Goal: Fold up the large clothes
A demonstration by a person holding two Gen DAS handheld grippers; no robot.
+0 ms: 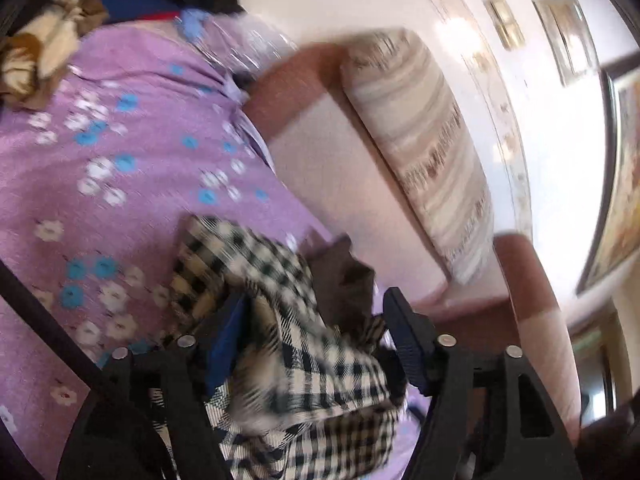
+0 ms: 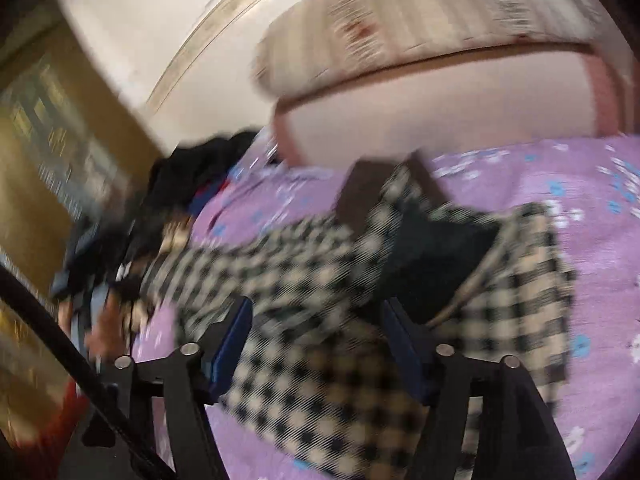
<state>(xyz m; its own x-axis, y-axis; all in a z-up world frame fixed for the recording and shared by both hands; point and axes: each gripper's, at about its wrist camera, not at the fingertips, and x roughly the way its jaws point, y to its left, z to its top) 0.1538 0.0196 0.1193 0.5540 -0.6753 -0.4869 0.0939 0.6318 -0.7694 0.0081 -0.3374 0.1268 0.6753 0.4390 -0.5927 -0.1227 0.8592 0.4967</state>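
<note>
A black-and-cream checked garment [image 1: 320, 380] lies crumpled on the purple flowered bedsheet [image 1: 120, 128], with a dark brown lining [image 1: 340, 276] turned out. My left gripper [image 1: 316, 332] is open, its blue-padded fingers [image 1: 404, 332] standing wide on either side of a fold of the cloth without pressing on it. In the right wrist view the same garment [image 2: 304, 280] spreads across the sheet [image 2: 560, 168], a dark inner part [image 2: 432, 256] showing. My right gripper [image 2: 316, 332] hangs open above it, its pads apart from the cloth. Both views are blurred.
A striped pillow [image 1: 424, 148] leans on the pink padded headboard [image 1: 332, 168]. A heap of tan and blue clothes [image 1: 40, 56] lies at the far end of the bed. Dark clothes [image 2: 192, 176] are piled by the bed's edge near a wooden cupboard [image 2: 48, 152].
</note>
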